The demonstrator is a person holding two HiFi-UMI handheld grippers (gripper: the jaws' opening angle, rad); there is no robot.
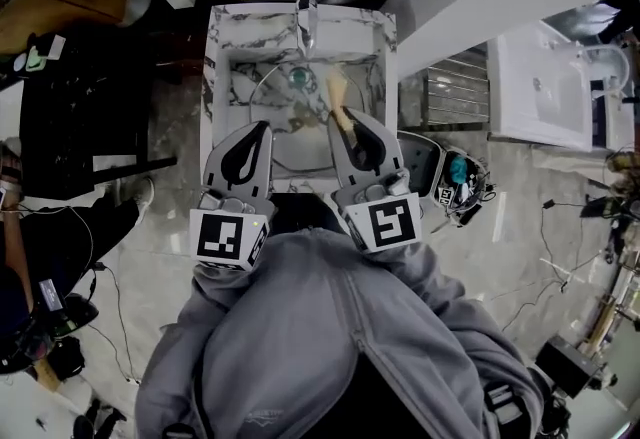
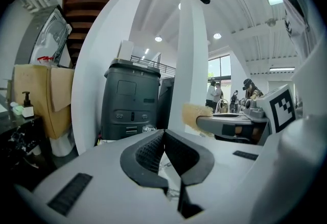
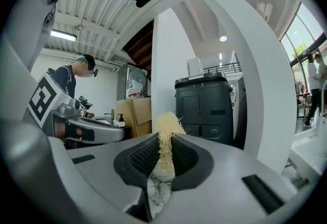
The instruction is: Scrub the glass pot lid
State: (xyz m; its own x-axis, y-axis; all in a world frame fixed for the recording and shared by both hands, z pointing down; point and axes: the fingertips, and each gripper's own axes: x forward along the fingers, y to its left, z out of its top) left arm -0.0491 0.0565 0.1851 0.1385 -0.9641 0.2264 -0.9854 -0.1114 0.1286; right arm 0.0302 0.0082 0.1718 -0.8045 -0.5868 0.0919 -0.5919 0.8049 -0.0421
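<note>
Sleeves: grey hooded top [image 1: 330,327], on the near side of the sink [image 1: 222,27], both arms reaching toward it.
Marker cubes: one on each gripper, side by side just short of the sink's near edge.
Left gripper [image 1: 264,127]: over the near left part of the sink basin; its jaws are pressed together with nothing between them, and the ribbed pads [image 2: 153,149] meet in a line.
Right gripper [image 1: 352,122]: over the near right part of the sink basin, level with the left one and just beside it; its jaws pinch a brush [image 1: 338,87].
Brush: pale straw bristles [image 3: 166,126] stand up between the right gripper's pads and poke out past the jaw tips, toward the middle of the sink.
Glass pot lid [image 1: 292,112]: lying in the sink basin, its teal knob toward the far side; both grippers hang above its near half.
Faucet [image 1: 307,22]: at the middle of the sink's far rim.
Dark bin [image 2: 130,100]: beyond the sink, well apart from it.
</note>
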